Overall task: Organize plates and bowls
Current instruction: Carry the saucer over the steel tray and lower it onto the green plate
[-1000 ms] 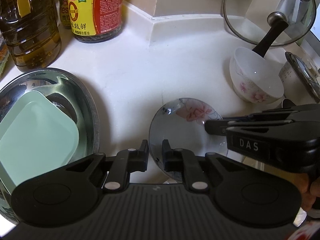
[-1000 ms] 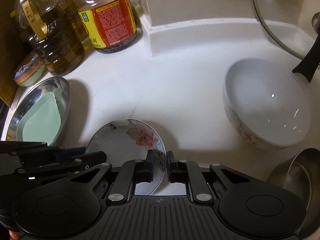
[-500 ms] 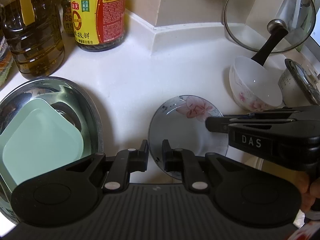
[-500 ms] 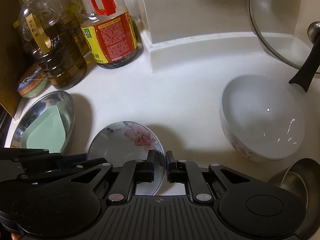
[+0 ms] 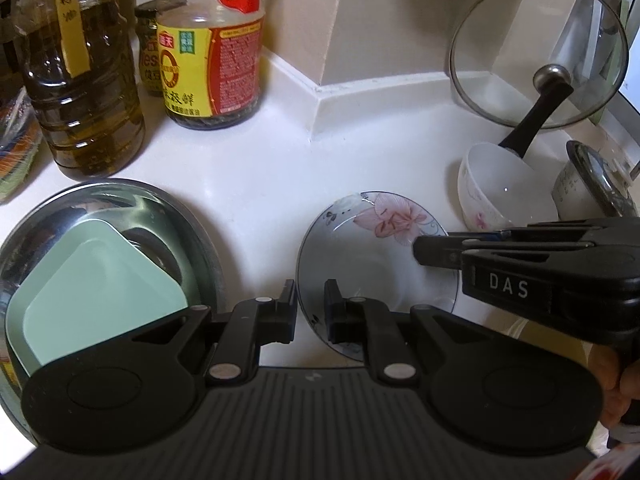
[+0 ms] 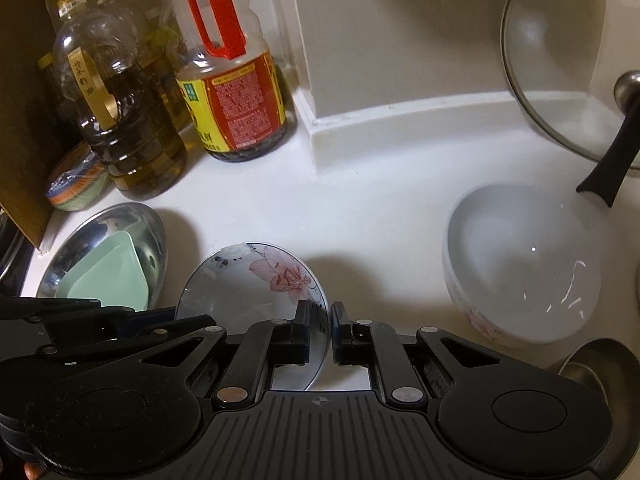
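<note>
A small flower-painted plate (image 5: 376, 272) (image 6: 248, 292) is held low over the white counter (image 5: 260, 184) between both grippers. My left gripper (image 5: 312, 300) is shut on its left rim. My right gripper (image 6: 329, 324) is shut on its right rim, and it shows from the side in the left wrist view as the right gripper (image 5: 436, 250). Whether the plate touches the counter I cannot tell. A white flowered bowl (image 5: 500, 196) (image 6: 520, 264) stands to the right. On the left, a steel basin (image 5: 200, 232) (image 6: 156, 224) holds a pale green square dish (image 5: 100, 280) (image 6: 108, 284).
An oil bottle (image 5: 80, 92) and a red-labelled sauce bottle (image 5: 212, 64) stand at the back left. A glass lid (image 5: 536, 52) with a black handle leans in the back right corner. A lidded cup (image 5: 580, 192) and a steel pot (image 6: 600, 364) crowd the right side.
Both grippers have tipped up a little, still gripping the plate. More of the bottles and the back wall shows now. The bowl and basin have not moved.
</note>
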